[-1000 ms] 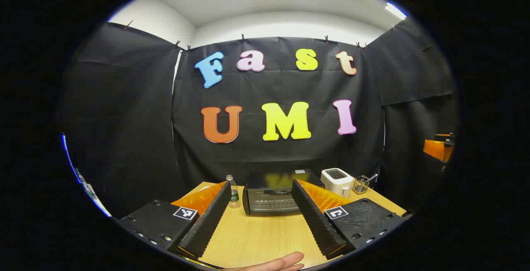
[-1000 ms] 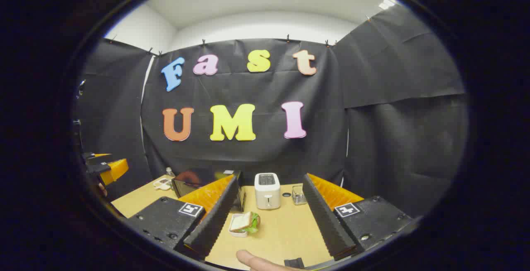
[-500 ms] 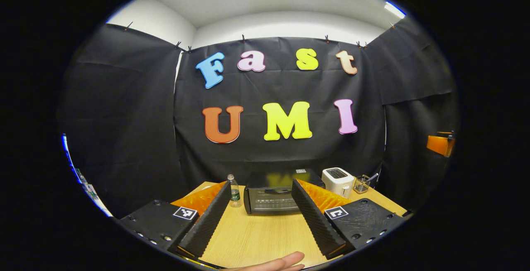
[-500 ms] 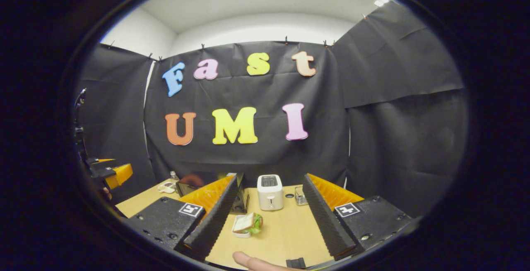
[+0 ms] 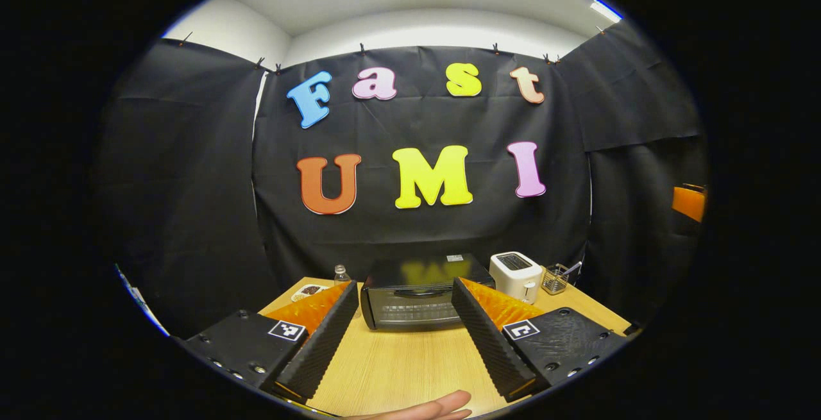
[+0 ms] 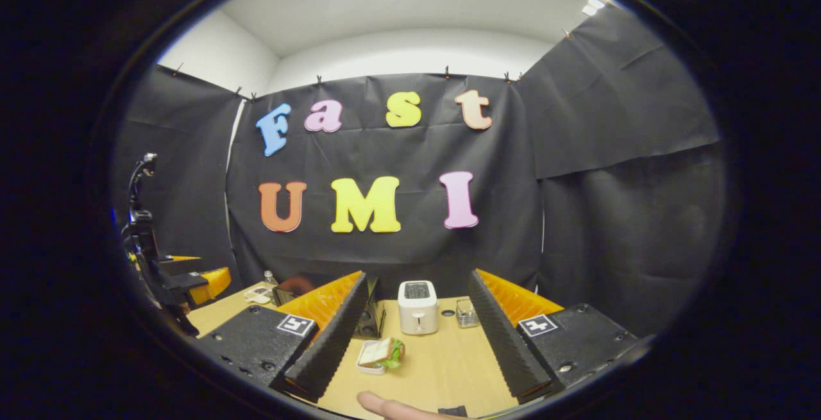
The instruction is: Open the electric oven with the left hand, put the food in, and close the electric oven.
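Note:
A black electric oven (image 5: 414, 292) stands at the back of the wooden table (image 5: 410, 362) with its door shut. My left gripper (image 5: 404, 317) hovers open in front of it, some way short of the door. A sandwich with green lettuce in a small white tray (image 6: 380, 354) lies on the table just ahead of my right gripper (image 6: 417, 320), which is open and holds nothing. In the right gripper view the oven (image 6: 292, 288) is mostly hidden behind a finger, and the left gripper (image 6: 192, 279) shows at the far left.
A white toaster (image 5: 515, 274) and a small wire basket (image 5: 557, 278) stand right of the oven. Left of it are a water bottle (image 5: 341, 274) and a small dish (image 5: 309, 291). A fingertip (image 5: 436, 407) shows at the bottom edge.
The left gripper has moved nearer the oven and shifted a little left, so the oven looks larger. The right gripper has tilted slightly; the sandwich sits lower between its fingers. Both stay open.

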`<state>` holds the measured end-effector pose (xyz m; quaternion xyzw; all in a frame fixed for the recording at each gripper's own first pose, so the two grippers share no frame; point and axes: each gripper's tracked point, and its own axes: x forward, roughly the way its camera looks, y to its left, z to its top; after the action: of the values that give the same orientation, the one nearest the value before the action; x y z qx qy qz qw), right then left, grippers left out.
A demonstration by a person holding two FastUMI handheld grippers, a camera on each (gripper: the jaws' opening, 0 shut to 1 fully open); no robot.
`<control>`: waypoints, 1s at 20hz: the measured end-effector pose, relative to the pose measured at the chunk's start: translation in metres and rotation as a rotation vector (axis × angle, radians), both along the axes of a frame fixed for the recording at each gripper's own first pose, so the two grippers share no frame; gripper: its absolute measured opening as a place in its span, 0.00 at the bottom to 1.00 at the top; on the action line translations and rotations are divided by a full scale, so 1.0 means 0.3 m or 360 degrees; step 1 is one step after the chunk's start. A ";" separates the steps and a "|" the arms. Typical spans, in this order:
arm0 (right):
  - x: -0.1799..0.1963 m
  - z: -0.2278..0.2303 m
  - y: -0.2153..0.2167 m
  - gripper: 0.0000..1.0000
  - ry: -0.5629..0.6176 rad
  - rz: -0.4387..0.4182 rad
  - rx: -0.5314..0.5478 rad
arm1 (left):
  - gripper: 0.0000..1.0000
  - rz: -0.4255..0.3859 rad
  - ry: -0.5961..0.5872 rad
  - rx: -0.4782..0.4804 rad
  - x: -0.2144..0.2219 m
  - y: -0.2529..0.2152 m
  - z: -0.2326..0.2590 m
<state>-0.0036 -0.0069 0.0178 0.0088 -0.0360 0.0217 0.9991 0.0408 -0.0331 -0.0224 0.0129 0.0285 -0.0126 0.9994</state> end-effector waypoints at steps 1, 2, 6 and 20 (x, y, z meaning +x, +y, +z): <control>0.009 0.011 0.002 1.00 -0.0008 0.0007 0.0002 | 0.96 0.0001 0.0017 0.0004 0.033 -0.003 -0.009; 0.024 0.006 -0.004 0.94 -0.0009 0.0007 0.0005 | 0.96 0.0005 0.0031 0.0005 0.069 -0.006 -0.018; 0.085 0.004 -0.014 0.94 0.0011 0.0011 -0.0011 | 0.96 -0.0005 0.0111 0.0000 0.229 -0.028 -0.062; 0.297 -0.047 -0.109 0.94 0.0094 -0.0024 -0.0001 | 0.96 -0.0080 0.0650 -0.0061 0.746 -0.166 -0.432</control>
<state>0.0855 -0.0397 0.0037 0.0090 -0.0064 0.0141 0.9998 0.2646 -0.0828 -0.1520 -0.0080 0.2299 -0.0403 0.9724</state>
